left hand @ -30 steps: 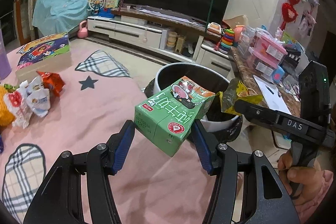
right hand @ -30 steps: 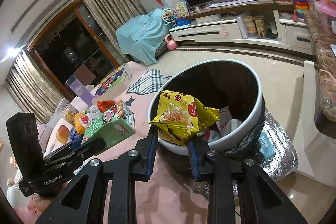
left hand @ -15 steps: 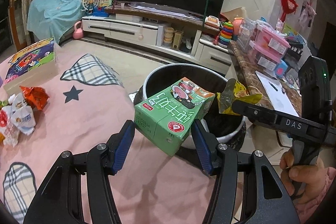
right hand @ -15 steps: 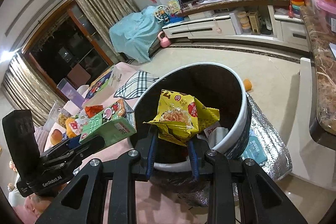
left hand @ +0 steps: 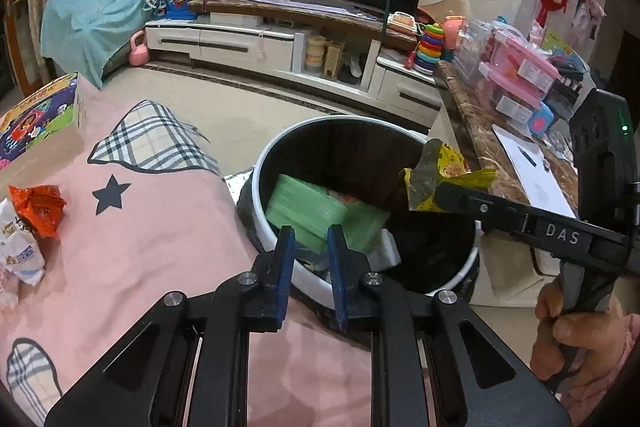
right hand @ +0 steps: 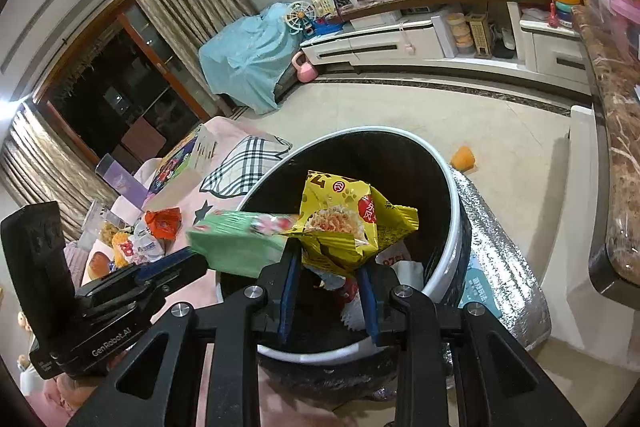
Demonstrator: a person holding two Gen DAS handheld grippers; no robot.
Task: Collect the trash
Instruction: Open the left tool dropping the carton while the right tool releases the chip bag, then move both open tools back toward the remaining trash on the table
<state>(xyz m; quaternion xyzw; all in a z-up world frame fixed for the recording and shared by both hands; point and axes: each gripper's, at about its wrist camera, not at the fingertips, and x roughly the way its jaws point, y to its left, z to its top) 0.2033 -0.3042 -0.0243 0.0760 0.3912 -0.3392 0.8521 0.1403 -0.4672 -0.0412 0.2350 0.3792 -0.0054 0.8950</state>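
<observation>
Left wrist view: the left gripper (left hand: 311,241) sat with its jaws close together and nothing between them, while the green carton (left hand: 320,213) was blurred inside the bin (left hand: 262,205).

Right wrist view: the right gripper (right hand: 328,263) was pinching the yellow snack bag (right hand: 344,227) above the bin's near rim. Let go from there and it could probably snag the rim and slide onto the pink tabletop (right hand: 236,143).

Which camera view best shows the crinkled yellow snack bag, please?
The right wrist view: the crinkled yellow snack bag faces the camera, print legible, above the bin. The left wrist view shows only its edge beside the right gripper.
</observation>
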